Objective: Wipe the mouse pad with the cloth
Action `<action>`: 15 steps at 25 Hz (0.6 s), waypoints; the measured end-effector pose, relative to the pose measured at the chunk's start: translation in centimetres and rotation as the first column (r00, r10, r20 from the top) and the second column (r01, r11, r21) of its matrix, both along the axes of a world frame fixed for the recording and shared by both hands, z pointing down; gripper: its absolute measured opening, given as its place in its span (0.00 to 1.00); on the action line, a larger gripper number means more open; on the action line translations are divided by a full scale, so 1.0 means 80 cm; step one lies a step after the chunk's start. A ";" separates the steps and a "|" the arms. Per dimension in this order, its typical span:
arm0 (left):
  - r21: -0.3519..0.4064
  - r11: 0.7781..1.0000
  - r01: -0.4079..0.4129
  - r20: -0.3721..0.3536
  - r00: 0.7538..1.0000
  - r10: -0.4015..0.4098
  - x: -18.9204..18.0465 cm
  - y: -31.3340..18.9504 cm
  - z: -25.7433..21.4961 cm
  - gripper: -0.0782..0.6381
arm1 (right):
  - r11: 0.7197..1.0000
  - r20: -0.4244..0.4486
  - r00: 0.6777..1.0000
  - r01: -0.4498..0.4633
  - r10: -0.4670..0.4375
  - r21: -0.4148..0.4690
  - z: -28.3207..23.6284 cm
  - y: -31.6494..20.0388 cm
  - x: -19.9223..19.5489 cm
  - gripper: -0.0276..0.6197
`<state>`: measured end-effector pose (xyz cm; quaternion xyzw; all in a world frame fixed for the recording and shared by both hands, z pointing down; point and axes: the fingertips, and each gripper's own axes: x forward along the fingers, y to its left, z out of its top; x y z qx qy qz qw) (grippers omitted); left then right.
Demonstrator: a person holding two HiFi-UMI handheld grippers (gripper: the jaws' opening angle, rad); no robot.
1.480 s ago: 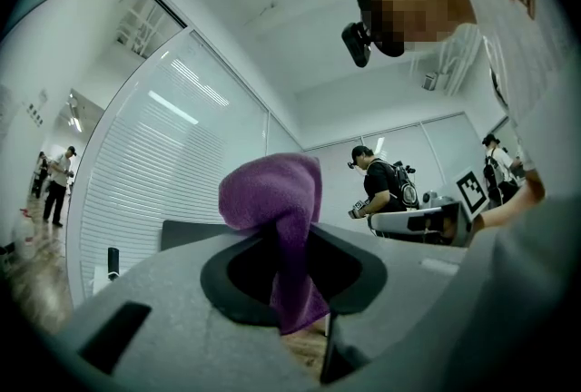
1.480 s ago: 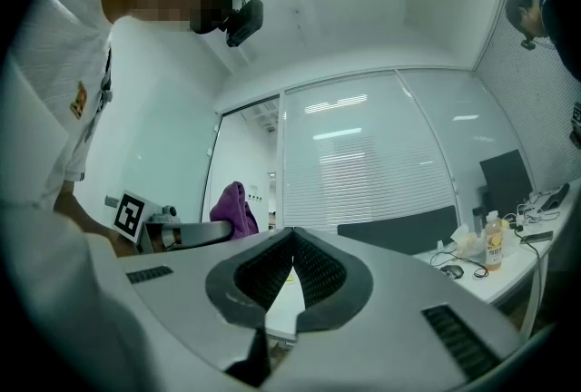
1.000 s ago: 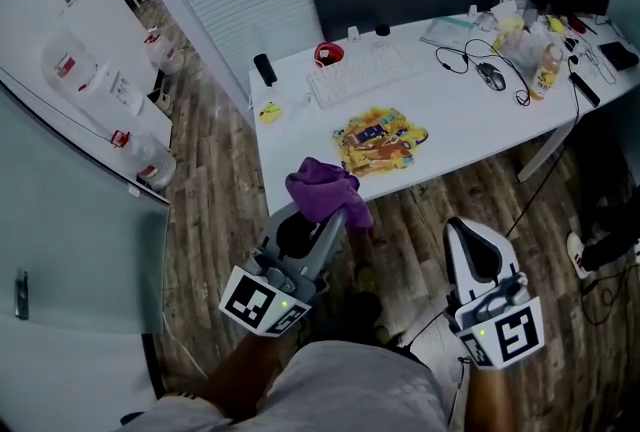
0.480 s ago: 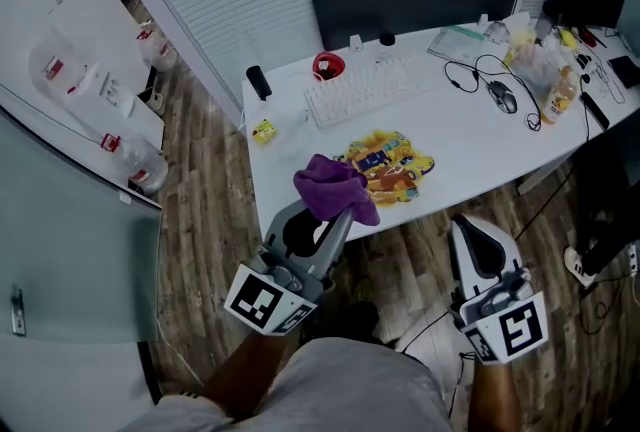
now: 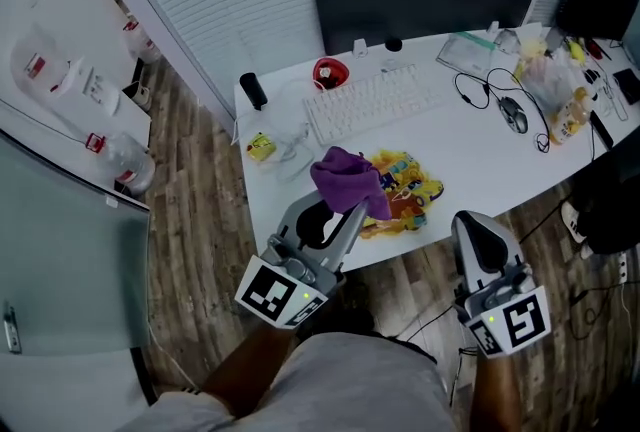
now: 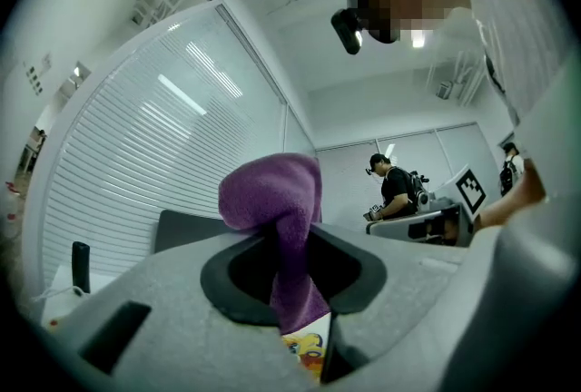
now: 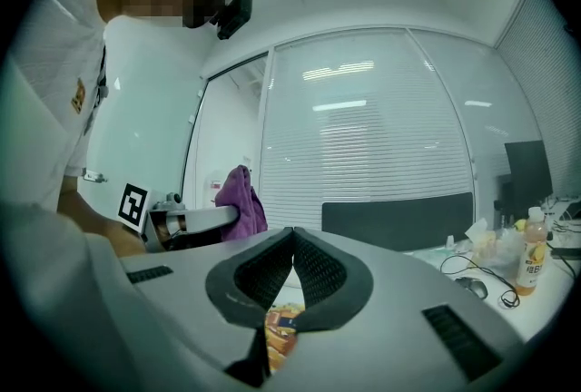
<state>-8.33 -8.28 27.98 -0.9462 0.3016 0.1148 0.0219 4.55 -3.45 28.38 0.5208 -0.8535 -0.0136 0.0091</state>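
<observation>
**Left jaws clamp the purple cloth; right jaws clenched on nothing**

The left gripper (image 5: 345,212) has its jaws clenched on a purple cloth (image 5: 345,178). The cloth is pinched between the 2 pads, bunched above the tips with a tail hanging below. In the head view it overlaps the 9 o'clock edge of the yellow, colourful mouse pad (image 5: 408,188); I cannot tell whether it touches the pad. The pad lies flat near the front edge of the white surface (image 5: 480,150), with a white keyboard (image 5: 375,105) at its 12 o'clock. The right gripper (image 5: 478,225) sits at the pad's 5 o'clock, off the surface's edge, its 2 jaws pressed together and empty.
</observation>
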 end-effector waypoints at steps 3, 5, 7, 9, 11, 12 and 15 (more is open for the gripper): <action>-0.010 1.000 -0.014 0.011 1.000 0.014 0.002 -0.020 0.009 0.22 | 1.000 -0.010 1.000 -0.004 0.004 -0.015 0.008 -0.023 -0.002 0.06; -0.020 1.000 -0.023 0.017 1.000 0.024 0.004 -0.033 0.015 0.22 | 1.000 -0.015 1.000 -0.007 0.007 -0.025 0.013 -0.036 -0.004 0.06; -0.030 0.999 -0.032 0.025 0.999 0.032 0.007 -0.045 0.022 0.22 | 0.999 -0.020 1.000 -0.010 0.010 -0.035 0.019 -0.048 -0.005 0.06; -0.039 0.998 -0.040 0.032 0.999 0.042 0.012 -0.054 0.027 0.22 | 0.998 -0.028 0.999 -0.017 0.015 -0.055 0.027 -0.059 -0.003 0.06; -0.046 0.998 -0.049 0.036 0.998 0.051 0.016 -0.061 0.031 0.22 | 0.997 -0.038 0.999 -0.022 0.019 -0.078 0.035 -0.068 -0.001 0.06; -0.050 0.997 -0.053 0.039 0.998 0.055 0.018 -0.064 0.032 0.22 | 0.996 -0.044 0.999 -0.024 0.021 -0.089 0.038 -0.072 0.001 0.06; -0.059 0.996 -0.064 0.050 0.996 0.067 0.026 -0.071 0.037 0.22 | 0.992 -0.061 0.998 -0.032 0.025 -0.121 0.049 -0.082 0.006 0.06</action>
